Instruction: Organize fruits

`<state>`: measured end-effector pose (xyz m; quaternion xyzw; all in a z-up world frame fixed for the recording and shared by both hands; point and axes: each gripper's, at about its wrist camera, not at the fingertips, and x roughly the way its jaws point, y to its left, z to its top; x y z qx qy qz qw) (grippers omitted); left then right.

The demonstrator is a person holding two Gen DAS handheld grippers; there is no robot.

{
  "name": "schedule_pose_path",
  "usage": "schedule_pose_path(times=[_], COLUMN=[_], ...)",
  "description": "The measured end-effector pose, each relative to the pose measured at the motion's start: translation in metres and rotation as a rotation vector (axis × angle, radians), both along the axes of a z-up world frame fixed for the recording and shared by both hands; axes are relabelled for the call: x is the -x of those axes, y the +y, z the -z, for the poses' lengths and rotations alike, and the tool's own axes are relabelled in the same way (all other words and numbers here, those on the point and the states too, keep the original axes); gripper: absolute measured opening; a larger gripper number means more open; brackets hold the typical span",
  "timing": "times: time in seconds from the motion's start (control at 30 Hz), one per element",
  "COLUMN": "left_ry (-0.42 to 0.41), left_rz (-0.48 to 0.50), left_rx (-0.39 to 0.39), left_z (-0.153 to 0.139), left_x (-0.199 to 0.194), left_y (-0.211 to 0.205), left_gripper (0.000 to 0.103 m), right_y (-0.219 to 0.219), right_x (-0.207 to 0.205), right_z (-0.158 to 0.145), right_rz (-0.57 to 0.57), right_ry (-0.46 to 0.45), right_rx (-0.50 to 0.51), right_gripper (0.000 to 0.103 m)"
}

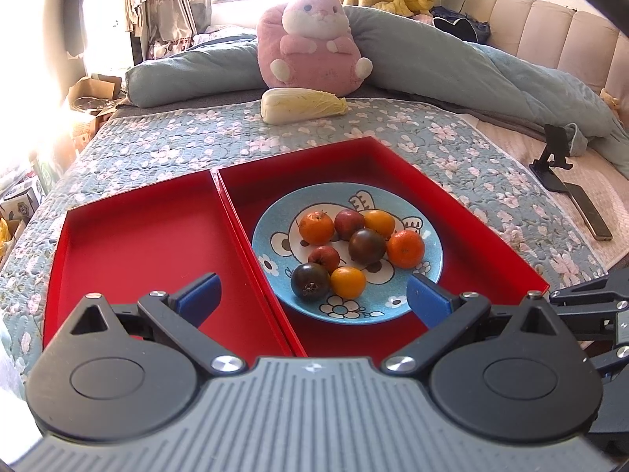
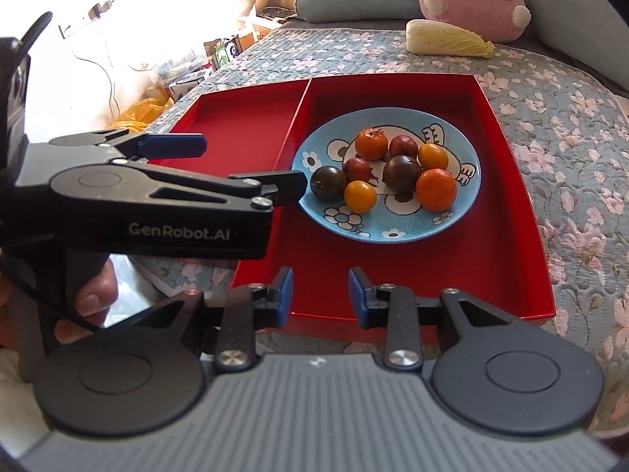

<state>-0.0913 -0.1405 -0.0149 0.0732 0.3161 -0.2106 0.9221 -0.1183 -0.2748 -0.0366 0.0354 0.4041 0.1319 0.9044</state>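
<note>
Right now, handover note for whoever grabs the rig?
Left claw: open, empty, hovering at the near-left rim of the blue plate.
Right claw: open, narrower gap, empty, above the near edge of the right red tray.
All eight fruits sit on the plate: orange ones, dark tomatoes, red ones, yellow ones.
Left red tray holds no fruit.
Done: nothing sorted. Left: everything.

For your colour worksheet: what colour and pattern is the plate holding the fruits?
The plate is light blue with white cartoon flowers outlined in black, clearest in the right wrist view.
</note>
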Motion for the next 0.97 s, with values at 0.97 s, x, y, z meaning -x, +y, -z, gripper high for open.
schedule_pose_path(times=[0.97], left_ry=[0.014], left_rz=[0.0], left_rx=[0.018], left_z=[0.0033], left_x=[-0.0035], left_y=[0.0026], left_gripper=[0.102], right_y=[-0.0004], right_x=[-0.0001], right_z=[0.0035], right_rz=[0.005], right_ry=[0.0], right_rx=[-0.014], right_gripper=[0.035])
